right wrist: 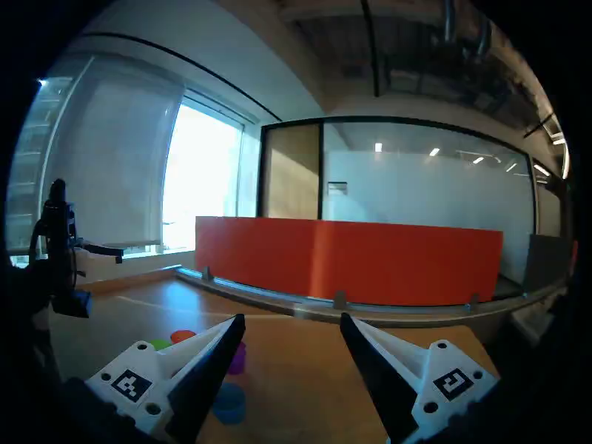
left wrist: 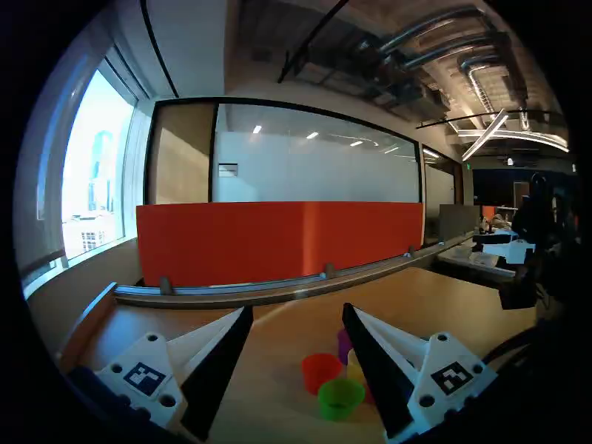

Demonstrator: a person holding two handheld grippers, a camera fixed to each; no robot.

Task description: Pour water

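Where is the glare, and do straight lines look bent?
Left gripper view: the tall bright window is blown out, and the long grey metal desk rail curves from fisheye distortion. Right gripper view: the window is overexposed too, the rail bent.

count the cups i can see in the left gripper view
4, clustered on the table: red cup, green cup nearest the camera, purple cup behind, yellow cup half hidden by a finger. More may be hidden.

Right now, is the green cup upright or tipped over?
Upright: the green cup stands on the table with its open rim facing up. Whether it holds water, I cannot tell.
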